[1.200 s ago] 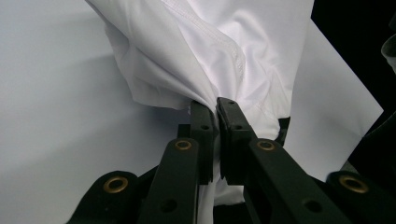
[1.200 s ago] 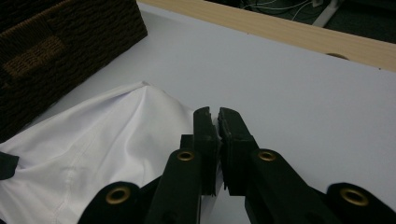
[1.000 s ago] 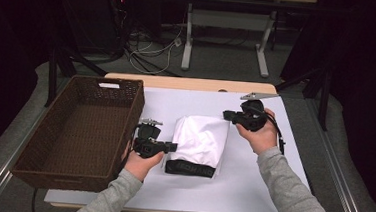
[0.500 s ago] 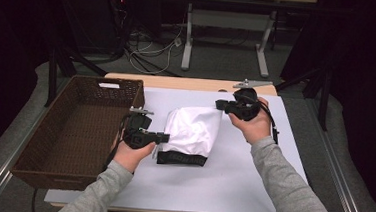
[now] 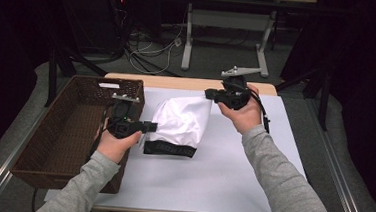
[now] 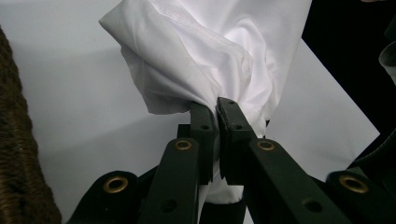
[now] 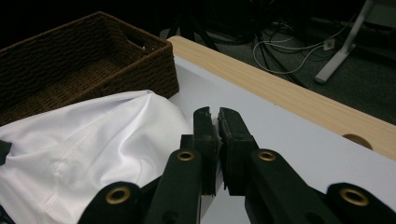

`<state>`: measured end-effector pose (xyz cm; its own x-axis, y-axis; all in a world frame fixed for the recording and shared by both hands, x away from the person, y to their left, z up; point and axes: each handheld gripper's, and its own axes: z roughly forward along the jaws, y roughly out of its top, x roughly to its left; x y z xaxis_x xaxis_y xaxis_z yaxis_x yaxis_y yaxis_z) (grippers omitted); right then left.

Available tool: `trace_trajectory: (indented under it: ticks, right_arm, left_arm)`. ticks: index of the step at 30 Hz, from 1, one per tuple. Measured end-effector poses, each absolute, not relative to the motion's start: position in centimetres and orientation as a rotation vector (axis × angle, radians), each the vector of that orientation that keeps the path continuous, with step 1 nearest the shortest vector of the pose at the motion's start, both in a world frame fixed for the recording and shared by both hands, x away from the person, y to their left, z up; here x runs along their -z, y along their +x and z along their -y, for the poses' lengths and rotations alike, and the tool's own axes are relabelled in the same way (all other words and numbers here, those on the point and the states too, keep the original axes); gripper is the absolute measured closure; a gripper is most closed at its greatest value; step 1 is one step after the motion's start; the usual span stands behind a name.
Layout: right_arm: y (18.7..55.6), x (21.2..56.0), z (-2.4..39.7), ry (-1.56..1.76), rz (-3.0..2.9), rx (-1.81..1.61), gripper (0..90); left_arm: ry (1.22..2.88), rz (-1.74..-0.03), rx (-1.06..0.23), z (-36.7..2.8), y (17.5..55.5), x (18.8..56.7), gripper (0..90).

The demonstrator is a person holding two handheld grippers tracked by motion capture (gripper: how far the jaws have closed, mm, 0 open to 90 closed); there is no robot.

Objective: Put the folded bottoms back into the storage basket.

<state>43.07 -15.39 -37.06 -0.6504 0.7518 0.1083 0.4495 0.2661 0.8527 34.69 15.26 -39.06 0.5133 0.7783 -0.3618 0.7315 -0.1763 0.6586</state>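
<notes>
Your right gripper (image 5: 211, 94) hides its own pinch in the high view; its jaws are closed, probably on the garment's corner. Your left gripper (image 6: 217, 109) is clamped shut on a bunched fold of the white garment (image 5: 182, 120), which hangs stretched between both hands over the table (image 5: 231, 179), black printed band lowest. The wicker basket (image 5: 69, 128) sits just beside your left hand; the right half of the table lies open
</notes>
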Motion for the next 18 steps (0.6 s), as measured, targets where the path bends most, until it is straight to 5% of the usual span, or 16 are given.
trace_trajectory:
  ticks: [18]
  right_arm:
    - [44.3,34.2,10.9,1.021,-2.244,-1.327,86.0]
  left_arm:
    - [1.909,-1.264,-0.127,-19.6,34.8,36.1,85.7]
